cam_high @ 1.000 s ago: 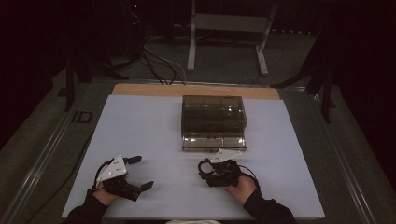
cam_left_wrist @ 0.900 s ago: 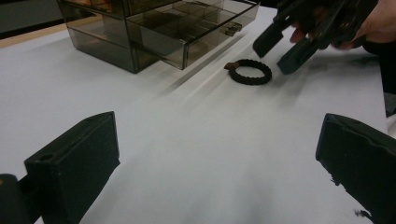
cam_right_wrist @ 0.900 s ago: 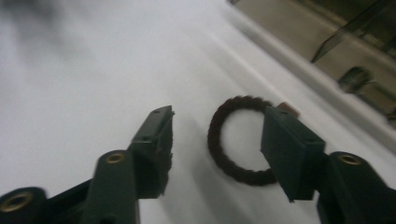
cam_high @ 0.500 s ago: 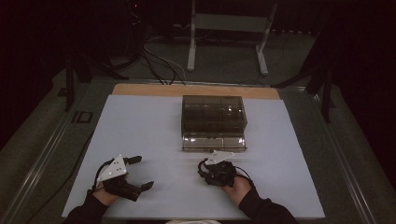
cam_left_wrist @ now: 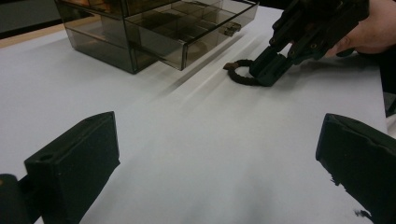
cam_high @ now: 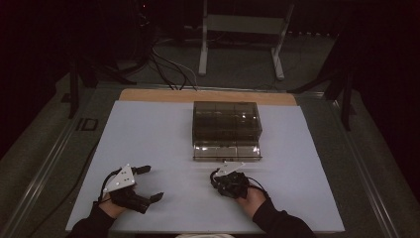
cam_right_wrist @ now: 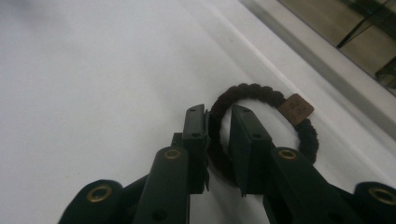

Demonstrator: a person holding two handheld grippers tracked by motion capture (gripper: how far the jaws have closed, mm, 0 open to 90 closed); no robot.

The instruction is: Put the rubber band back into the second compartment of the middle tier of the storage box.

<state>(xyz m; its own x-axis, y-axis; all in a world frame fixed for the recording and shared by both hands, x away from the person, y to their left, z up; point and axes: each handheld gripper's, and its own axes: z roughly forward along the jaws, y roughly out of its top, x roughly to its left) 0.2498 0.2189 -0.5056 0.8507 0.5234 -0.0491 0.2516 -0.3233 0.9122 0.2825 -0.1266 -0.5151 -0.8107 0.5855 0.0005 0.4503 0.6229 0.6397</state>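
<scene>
A dark braided hair tie (cam_right_wrist: 261, 95) with a small brown tag lies flat on the white table sheet (cam_high: 163, 134), just in front of the drawer box. My right gripper (cam_right_wrist: 218, 114) points down at it with one strand of the band between its jaws. The jaws have just been closing; a thin gap still shows beside the strand. In the left gripper view the hair tie (cam_left_wrist: 237, 77) sits under the right gripper (cam_left_wrist: 267, 70). My left gripper (cam_high: 152, 182) rests at the near left, open and empty, seen as (cam_left_wrist: 219, 140) in its own view.
A smoked clear drawer box (cam_high: 226, 116) stands mid-table with its bottom drawer (cam_high: 227, 150) pulled out toward me. A wooden strip (cam_high: 208, 95) runs along the sheet's far edge. Cables and a metal stand lie on the floor beyond.
The right gripper has shifted slightly left over the hair tie and its jaws look narrower. The left hand and the drawer box have stayed put.
</scene>
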